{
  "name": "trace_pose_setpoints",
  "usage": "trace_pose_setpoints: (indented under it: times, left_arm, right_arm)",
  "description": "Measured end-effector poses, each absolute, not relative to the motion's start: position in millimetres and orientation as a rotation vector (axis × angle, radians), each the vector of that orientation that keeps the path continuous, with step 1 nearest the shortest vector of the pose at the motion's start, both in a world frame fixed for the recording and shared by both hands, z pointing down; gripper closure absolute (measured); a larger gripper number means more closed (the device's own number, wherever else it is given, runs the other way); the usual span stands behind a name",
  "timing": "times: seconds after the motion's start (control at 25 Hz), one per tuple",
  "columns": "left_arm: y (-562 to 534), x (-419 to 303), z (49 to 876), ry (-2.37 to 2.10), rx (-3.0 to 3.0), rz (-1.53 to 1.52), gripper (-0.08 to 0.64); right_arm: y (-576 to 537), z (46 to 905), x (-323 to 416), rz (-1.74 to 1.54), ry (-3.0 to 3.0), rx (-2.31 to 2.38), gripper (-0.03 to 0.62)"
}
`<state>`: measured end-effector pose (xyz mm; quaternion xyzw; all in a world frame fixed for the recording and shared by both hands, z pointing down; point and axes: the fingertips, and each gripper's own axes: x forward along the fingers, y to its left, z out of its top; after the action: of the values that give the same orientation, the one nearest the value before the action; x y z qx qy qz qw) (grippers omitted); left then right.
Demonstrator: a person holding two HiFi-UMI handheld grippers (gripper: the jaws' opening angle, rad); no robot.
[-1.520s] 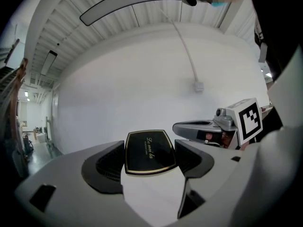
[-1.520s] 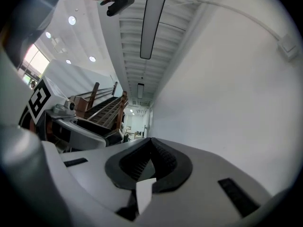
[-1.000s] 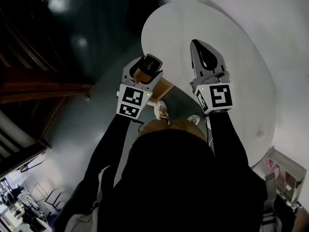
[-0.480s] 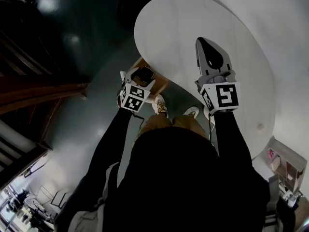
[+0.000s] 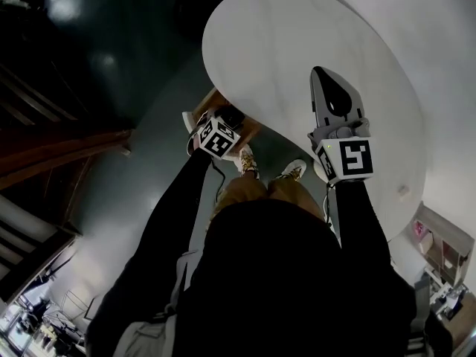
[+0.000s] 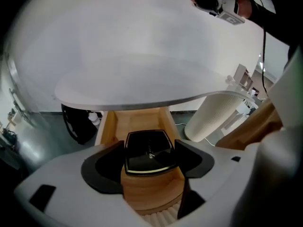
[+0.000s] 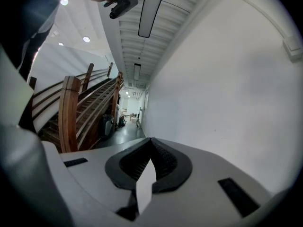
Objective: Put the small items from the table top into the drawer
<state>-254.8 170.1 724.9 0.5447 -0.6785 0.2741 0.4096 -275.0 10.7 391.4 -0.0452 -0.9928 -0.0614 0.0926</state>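
One round white worktop [image 5: 297,36] fills the upper right of the head view, bare of small items where it shows, with dark glossy floor [image 5: 111,88] to its left. Below it, in the left gripper view, stands a white ribbed pedestal [image 6: 213,119]. Just left of that, a light wooden drawer [image 6: 135,122] stands pulled out from under the worktop's near edge, its inside open to view. The right gripper [image 5: 323,80] hangs above the worktop near its near right edge, its jaws pressed together at the tips; its own view looks past them to a white wall and a wooden staircase [image 7: 80,108]. The left gripper [image 6: 149,145] is held off the worktop's near left edge, lower than the worktop, pointing into the mouth of the drawer. Its jaws pinch a small wooden box [image 6: 151,188] with a glossy black top by its two sides. The box is upright, just in front of the drawer's opening; whether it has crossed the drawer's front edge cannot be told. The person's two shoes [image 5: 245,162] show on the floor beside the drawer.
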Motion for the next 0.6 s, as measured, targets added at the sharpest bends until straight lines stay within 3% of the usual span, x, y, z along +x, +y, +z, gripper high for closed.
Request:
trace_pose_setpoints:
  times: [0.6]
  left_arm:
    - [146.3, -230.6, 784.4, -1.407, 1.540, 0.922, 0.212]
  right_arm:
    - [-5.3, 410.0, -250.1, -0.246, -2.851, -0.072, 0.566]
